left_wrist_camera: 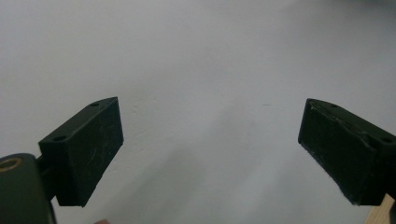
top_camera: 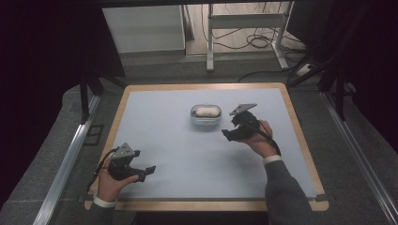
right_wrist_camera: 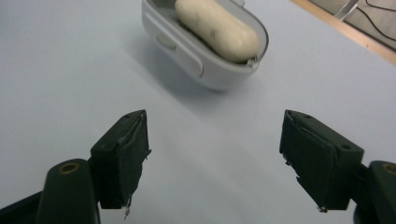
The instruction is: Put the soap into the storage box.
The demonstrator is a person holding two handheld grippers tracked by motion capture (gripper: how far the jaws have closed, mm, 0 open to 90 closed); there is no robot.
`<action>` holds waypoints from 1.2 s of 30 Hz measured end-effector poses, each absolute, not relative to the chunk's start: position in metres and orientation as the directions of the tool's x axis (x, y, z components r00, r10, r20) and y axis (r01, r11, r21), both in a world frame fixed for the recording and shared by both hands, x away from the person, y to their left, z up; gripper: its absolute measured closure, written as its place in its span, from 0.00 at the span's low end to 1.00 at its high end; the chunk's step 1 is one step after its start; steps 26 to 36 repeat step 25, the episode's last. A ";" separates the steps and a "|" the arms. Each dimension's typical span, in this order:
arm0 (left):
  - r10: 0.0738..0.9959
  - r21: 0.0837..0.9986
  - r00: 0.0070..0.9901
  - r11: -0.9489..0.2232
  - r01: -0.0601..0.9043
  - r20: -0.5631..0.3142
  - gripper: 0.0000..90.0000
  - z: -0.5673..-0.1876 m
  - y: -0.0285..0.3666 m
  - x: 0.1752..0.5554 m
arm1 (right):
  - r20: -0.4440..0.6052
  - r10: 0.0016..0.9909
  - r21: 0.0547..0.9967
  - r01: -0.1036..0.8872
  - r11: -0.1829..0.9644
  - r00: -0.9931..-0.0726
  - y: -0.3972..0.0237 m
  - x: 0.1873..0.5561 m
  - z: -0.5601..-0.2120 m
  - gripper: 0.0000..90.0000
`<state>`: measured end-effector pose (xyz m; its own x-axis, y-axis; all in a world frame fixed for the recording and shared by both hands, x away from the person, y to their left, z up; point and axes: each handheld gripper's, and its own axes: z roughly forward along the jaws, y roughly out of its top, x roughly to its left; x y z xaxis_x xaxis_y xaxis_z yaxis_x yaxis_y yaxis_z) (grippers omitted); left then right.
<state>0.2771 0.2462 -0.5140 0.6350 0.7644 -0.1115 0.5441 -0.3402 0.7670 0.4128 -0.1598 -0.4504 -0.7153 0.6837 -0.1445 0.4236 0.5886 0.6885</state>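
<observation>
Pale blue-grey mat (top_camera: 187,154) over a wooden-edged rectangular table (top_camera: 300,140), spread across the centre of the high view. Grey carpet around it, with a white metal frame (top_camera: 244,28) and loose black cables (top_camera: 260,42) at the upper middle of that frame.

Dark grey sleeve (top_camera: 284,192) rising from the lower right, ending in the right hand (top_camera: 260,140). Left hand (top_camera: 110,183) with a white cuff at the lower left edge of the table.

Small oval translucent white container (top_camera: 205,114) just above the middle of the high view, standing open-topped on the mat, with a cream-coloured, rounded oblong piece (top_camera: 204,111) lying inside. Same container (right_wrist_camera: 205,46) at the upper centre of the right gripper view, the cream piece (right_wrist_camera: 217,28) resting lengthwise in it.

Black right gripper (top_camera: 232,132) held just right of the container, close beside it but apart, grey three-cornered plate on top. Seen in its own view (right_wrist_camera: 212,158), jaws spread wide, nothing between them, container beyond and apart from the tips.

Black left gripper (top_camera: 146,171) at lower left, well apart from the container, pointing toward frame right. Seen in its own view (left_wrist_camera: 210,149), jaws likewise spread wide over bare mat, holding nothing, a sliver of the wooden edge at the lower right corner.
</observation>
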 end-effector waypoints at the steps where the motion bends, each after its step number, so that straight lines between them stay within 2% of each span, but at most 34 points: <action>1: 0.765 0.768 0.634 -0.338 0.544 -0.112 0.08 -0.514 0.246 0.277 | -0.140 0.686 0.695 0.423 0.581 -0.714 -0.165 0.409 -0.453 0.25; 14: 0.769 0.768 0.631 -0.343 0.541 -0.101 0.08 -0.512 0.245 0.275 | -0.098 0.751 0.710 0.483 0.512 -0.653 -0.212 0.368 -0.494 0.24; 25: 0.763 0.772 0.639 -0.348 0.532 -0.097 0.08 -0.511 0.242 0.274 | -0.103 0.791 0.745 0.480 0.463 -0.602 -0.226 0.365 -0.498 0.22; 36: 0.763 0.772 0.639 -0.348 0.532 -0.097 0.08 -0.511 0.242 0.274 | -0.103 0.791 0.745 0.480 0.463 -0.602 -0.226 0.365 -0.498 0.22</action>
